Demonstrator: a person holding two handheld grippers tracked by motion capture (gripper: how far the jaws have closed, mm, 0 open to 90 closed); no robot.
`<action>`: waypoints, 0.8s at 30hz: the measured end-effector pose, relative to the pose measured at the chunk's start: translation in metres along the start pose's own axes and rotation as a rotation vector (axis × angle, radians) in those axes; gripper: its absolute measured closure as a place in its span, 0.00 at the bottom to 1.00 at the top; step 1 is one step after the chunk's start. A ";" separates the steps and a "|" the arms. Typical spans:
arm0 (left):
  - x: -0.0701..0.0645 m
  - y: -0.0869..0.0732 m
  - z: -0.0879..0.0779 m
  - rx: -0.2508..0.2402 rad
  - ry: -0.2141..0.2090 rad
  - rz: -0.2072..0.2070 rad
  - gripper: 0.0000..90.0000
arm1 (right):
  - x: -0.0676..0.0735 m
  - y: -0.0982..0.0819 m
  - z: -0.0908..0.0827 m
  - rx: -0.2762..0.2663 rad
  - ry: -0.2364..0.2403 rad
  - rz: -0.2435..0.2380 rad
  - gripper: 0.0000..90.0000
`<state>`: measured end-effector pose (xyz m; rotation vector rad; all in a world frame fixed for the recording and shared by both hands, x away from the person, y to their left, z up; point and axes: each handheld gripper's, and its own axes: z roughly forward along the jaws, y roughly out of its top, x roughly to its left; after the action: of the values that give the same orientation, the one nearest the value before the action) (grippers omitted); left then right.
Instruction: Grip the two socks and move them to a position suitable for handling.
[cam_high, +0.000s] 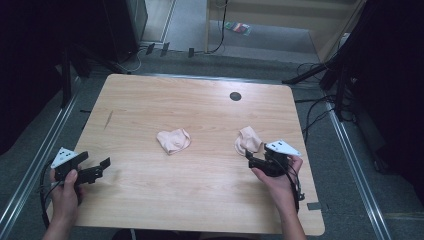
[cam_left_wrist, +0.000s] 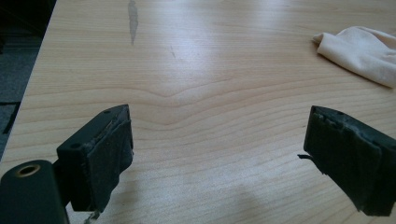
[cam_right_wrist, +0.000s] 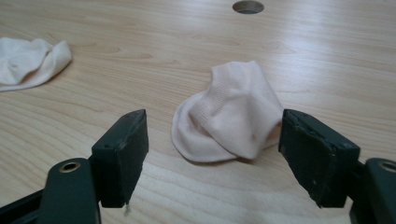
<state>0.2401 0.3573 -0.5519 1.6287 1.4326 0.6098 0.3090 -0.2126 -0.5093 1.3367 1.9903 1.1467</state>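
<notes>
High view: the left gripper (cam_high: 102, 167) sits lower left over the tabletop (cam_high: 200, 180), jaws apart and empty; the right gripper (cam_high: 251, 159), lower right, faces a pale sock (cam_high: 248, 140). A second sock (cam_high: 173, 140) lies centre.

Left gripper view: spread jaws, second sock (cam_left_wrist: 362, 52) upper right.

Right gripper view: jaws released, flanking the sock (cam_right_wrist: 231, 114) without touching.

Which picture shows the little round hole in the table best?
The high view. There the whole hole shows as a dark circle near the far edge of the table, with wood all around it. The right gripper view catches it at the top edge, slightly cut off. The left gripper view looks across bare wood toward a sock.
</notes>
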 end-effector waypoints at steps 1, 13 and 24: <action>0.000 0.000 0.000 0.000 0.000 0.000 0.09 | 0.000 0.000 0.000 0.000 0.000 0.000 0.28; 0.000 0.000 0.000 0.000 -0.005 -0.002 0.09 | 0.003 0.008 0.054 0.098 -0.030 0.003 0.33; 0.001 0.000 0.001 0.002 -0.005 -0.004 0.09 | -0.005 0.004 0.074 0.144 -0.097 0.038 0.35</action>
<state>0.2409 0.3576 -0.5521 1.6272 1.4333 0.6019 0.3692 -0.1886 -0.5459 1.4789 2.0169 0.9506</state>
